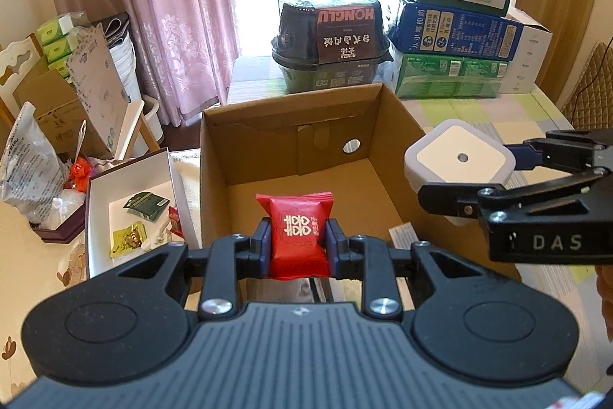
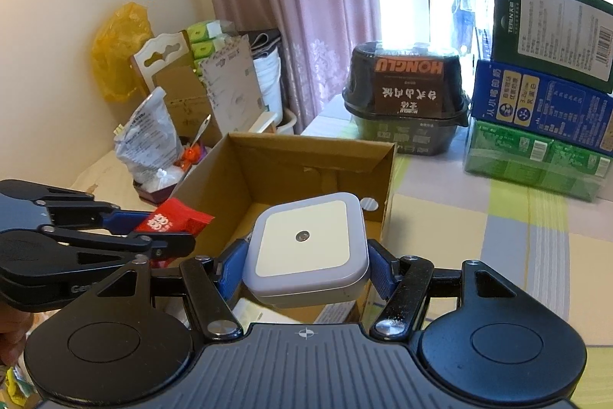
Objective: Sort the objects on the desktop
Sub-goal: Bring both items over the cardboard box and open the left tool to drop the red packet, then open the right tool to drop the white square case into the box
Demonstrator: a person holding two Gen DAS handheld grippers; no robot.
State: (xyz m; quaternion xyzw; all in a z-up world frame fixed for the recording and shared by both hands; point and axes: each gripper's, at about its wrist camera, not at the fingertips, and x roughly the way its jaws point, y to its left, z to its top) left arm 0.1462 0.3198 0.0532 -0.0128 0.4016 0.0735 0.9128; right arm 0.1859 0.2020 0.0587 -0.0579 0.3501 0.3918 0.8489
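The left tool is gripping a red foil snack packet printed with a white double-happiness sign, its blue pads pressing both long sides so the packet is standing upright between them. The right tool is clamping a white square plug-in night light with a small round sensor at its centre, pads closed against two opposite edges, flat face turned up.

In the left wrist view, the open brown cardboard box is lying straight ahead at twelve o'clock, and the packet is hanging just over its near rim, above the bare floor of the box. The night light is coming in from three o'clock, hovering just beside the box's right wall rather than inside it. From the right wrist view the same box is sitting at twelve o'clock with the left tool at nine o'clock.

The left tool looks nearer to a release: its load is already over the opening, so a short push forward and an opening of the jaws should drop it in. The right tool probably needs to shift toward nine o'clock first.
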